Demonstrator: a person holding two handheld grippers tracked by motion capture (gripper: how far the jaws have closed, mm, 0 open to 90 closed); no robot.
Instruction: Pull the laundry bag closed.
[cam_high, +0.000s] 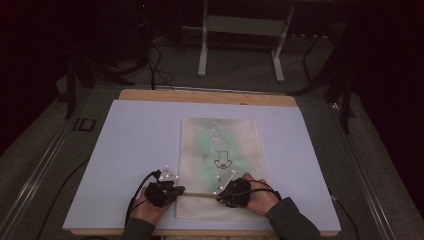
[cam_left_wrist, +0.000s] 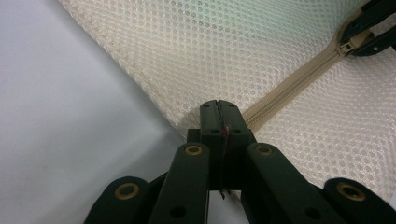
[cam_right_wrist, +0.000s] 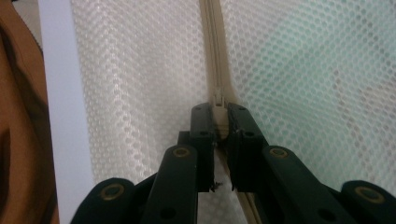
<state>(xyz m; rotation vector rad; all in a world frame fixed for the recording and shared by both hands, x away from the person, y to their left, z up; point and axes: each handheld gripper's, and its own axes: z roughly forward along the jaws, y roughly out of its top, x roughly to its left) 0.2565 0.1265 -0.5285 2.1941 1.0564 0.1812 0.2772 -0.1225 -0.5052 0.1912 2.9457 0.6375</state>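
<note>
A cream mesh bag (cam_high: 220, 145) with greenish contents and a small dark print lies flat on a white sheet (cam_high: 135, 145). Its zipper (cam_high: 200, 194) runs across the near end. My left gripper (cam_high: 180, 191) is shut on the bag's left edge at the zipper's end; in the left gripper view its jaws (cam_left_wrist: 219, 109) meet tightly on the mesh bag (cam_left_wrist: 210, 46) where the zipper (cam_left_wrist: 299, 79) stops. My right gripper (cam_high: 220, 196) is shut on the zipper pull (cam_right_wrist: 218, 100), with its jaws (cam_right_wrist: 218, 114) either side of the zipper (cam_right_wrist: 212, 46). The right gripper (cam_left_wrist: 369, 28) also appears far off along the zipper.
The white sheet covers a wooden board (cam_high: 200, 95) on a grey table. A white metal stand (cam_high: 240, 30) and cables (cam_high: 155, 65) sit on the floor beyond the far edge. A grooved rail (cam_high: 45, 160) runs along the table's left side.
</note>
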